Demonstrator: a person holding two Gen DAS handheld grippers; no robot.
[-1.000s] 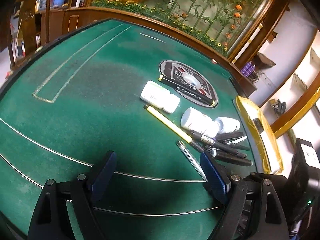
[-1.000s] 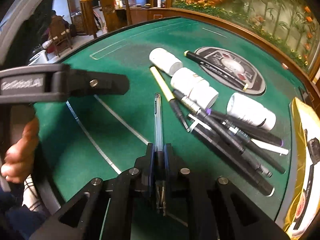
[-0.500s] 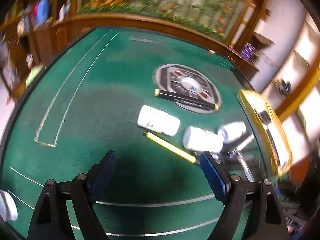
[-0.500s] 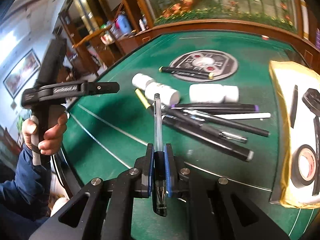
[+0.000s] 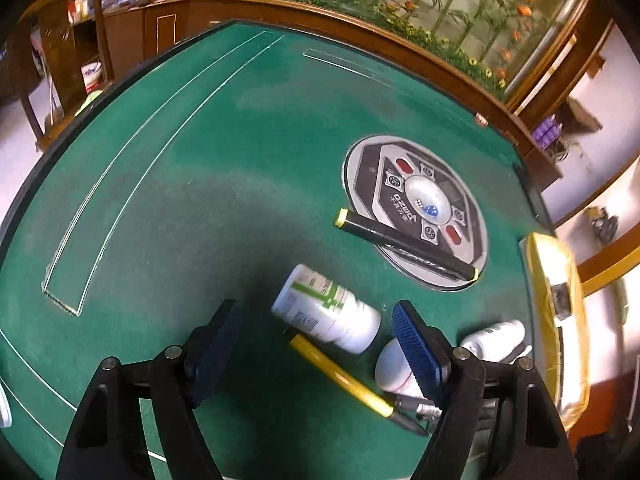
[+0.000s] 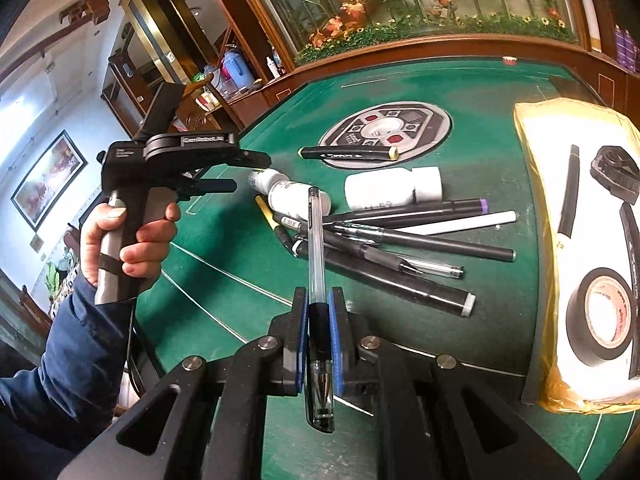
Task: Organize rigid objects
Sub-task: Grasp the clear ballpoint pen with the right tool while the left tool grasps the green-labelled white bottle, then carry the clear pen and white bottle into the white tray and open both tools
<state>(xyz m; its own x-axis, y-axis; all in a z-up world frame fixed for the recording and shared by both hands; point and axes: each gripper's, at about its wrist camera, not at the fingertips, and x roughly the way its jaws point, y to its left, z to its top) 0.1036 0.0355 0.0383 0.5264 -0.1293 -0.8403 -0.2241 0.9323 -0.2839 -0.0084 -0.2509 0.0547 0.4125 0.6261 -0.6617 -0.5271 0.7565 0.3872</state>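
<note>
While a clear ballpoint pen (image 6: 319, 280) is clenched in the right gripper (image 6: 319, 344), the left gripper (image 5: 320, 344) is held spread above a white pill bottle (image 5: 326, 314) on the green felt table (image 5: 200, 200).

The pen is pinched by its black grip section between the blue pads (image 6: 337, 340), lifted off the felt, its clear barrel pointing forward over a heap of dark pens and markers (image 6: 400, 248). Nothing is pressed by the left gripper's jaws, which are closing; the green-labelled bottle lies on its side in the gap between them, a yellow pen (image 5: 340, 376) just beside it. A second white bottle (image 6: 394, 192) lies near the heap, and a black marker with yellow ends (image 5: 406, 244) rests partly on the round dice panel (image 5: 416, 200). A roll of black tape (image 6: 600, 320) sits on a yellow-wrapped package (image 6: 536, 200) at the right edge. The left gripper's handle is gripped by a hand (image 6: 128, 240) in a blue sleeve (image 6: 68, 352).
</note>
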